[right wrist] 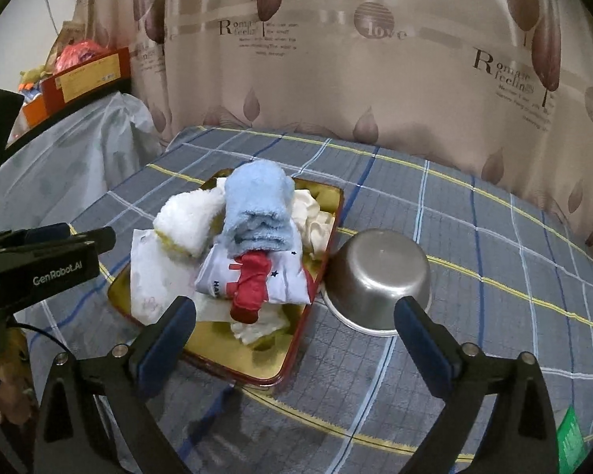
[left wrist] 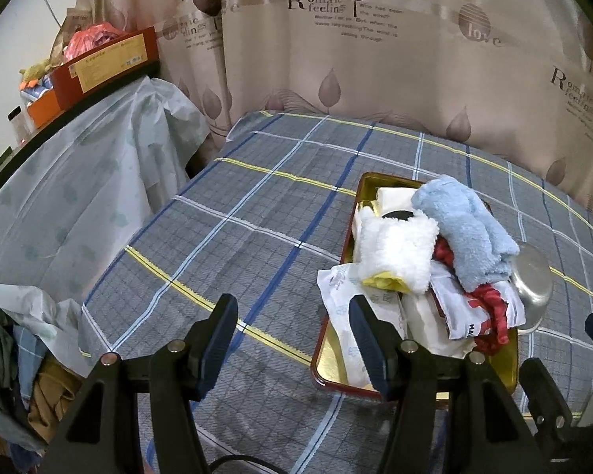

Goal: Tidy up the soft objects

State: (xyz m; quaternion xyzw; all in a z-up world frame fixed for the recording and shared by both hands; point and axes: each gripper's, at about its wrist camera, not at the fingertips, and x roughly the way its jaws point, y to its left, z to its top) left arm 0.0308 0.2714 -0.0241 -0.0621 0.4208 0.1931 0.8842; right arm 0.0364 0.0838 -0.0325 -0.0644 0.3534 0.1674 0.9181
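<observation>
Both the left gripper (left wrist: 292, 339) and right gripper (right wrist: 296, 339) hung with jaws apart and empty, near the red-rimmed gold tray (right wrist: 284, 359) heaped with a blue towel (right wrist: 257, 201) and white fleecy cloth (right wrist: 189, 217), left of a steel bowl (right wrist: 379, 272).

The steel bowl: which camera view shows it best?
The right wrist view. There the steel bowl lies upside down beside the tray, whole and near the middle of the picture. In the left wrist view the steel bowl sits at the right, partly hidden behind the piled cloths.
</observation>
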